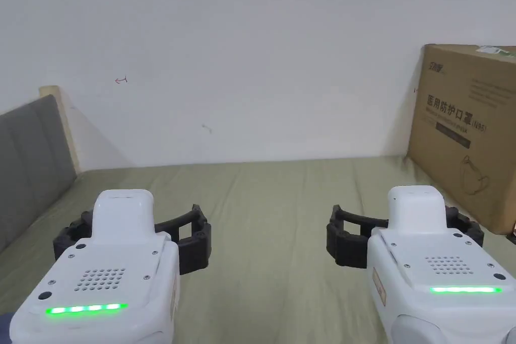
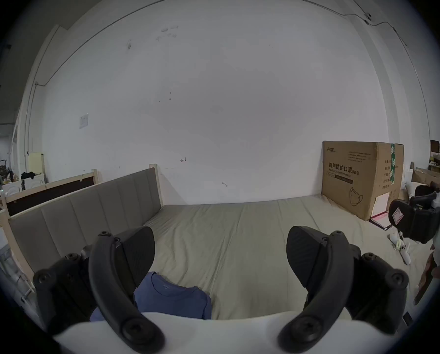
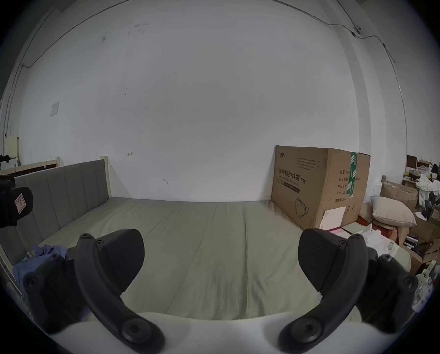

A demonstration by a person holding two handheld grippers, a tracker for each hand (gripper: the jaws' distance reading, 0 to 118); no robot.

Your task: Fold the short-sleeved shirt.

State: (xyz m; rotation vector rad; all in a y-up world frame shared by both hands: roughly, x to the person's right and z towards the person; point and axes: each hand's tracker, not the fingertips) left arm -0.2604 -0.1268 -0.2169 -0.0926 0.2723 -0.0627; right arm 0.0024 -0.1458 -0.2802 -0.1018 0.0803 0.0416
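In the left gripper view a blue short-sleeved shirt (image 2: 173,300) lies flat on the olive bed sheet (image 2: 239,244), collar toward the wall, just below and partly behind my left jaw. My left gripper (image 2: 220,244) is open and holds nothing. In the right gripper view, crumpled blue fabric (image 3: 42,252) lies near the headboard, left of my right gripper (image 3: 220,247), which also stands open over bare sheet. From the head view, the left gripper (image 1: 132,231) and right gripper (image 1: 405,229) hover side by side above the sheet (image 1: 272,199).
A large cardboard box (image 1: 468,133) stands on the bed's far right corner against the white wall. A grey padded headboard (image 1: 30,158) runs along the left side. Small white objects (image 2: 402,249) lie at the right edge. A pillow (image 3: 392,211) and piled clutter sit beyond.
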